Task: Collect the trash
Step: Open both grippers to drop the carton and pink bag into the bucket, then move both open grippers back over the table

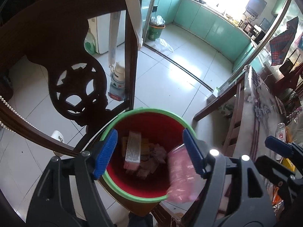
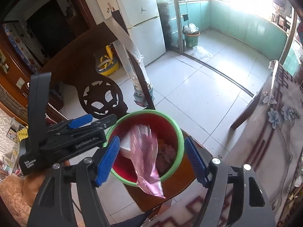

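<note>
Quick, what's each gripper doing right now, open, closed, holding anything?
Left gripper: open, holding nothing.
Right gripper: open, holding nothing; the blurred pink plastic bag is over the red bucket with the green rim.

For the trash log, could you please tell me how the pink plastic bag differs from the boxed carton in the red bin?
The pink plastic bag is soft, translucent and motion-blurred above the red bin, seemingly falling past its green rim; the carton is rigid, sharp and leans on the trash at the bottom. The bag reaches over the rim; the carton lies wholly inside. Neither is gripped: left tongs and right tongs are both open.
</note>
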Tool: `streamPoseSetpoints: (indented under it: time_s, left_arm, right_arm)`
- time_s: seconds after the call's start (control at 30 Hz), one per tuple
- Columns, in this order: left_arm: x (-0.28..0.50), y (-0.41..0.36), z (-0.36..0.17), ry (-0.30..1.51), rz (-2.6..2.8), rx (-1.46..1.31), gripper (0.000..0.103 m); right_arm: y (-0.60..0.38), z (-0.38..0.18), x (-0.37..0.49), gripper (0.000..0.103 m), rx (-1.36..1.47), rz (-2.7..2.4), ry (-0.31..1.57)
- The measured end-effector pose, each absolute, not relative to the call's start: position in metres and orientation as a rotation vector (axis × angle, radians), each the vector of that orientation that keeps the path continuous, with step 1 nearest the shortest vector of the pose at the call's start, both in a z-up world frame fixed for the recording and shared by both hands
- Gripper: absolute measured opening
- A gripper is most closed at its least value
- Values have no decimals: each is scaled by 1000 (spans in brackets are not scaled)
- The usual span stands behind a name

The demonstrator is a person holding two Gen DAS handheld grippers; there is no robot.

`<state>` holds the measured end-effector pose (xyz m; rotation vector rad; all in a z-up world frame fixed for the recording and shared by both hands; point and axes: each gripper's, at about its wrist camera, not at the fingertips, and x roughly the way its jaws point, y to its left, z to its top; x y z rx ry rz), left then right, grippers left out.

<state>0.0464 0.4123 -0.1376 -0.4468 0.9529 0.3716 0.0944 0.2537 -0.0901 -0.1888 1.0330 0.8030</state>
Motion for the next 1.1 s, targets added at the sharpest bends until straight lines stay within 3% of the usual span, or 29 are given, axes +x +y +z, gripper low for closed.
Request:
streamPoseSetpoints:
  time_s: [0.5, 1.1]
  left_arm:
    - [55, 349, -110, 914, 232, -384, 69]
    - [65, 139, -87, 928, -51, -251, 69]
  right_arm:
    - [154, -62, 74, 69, -68, 630, 973]
    - [-112, -73, 34, 69, 112, 250, 992]
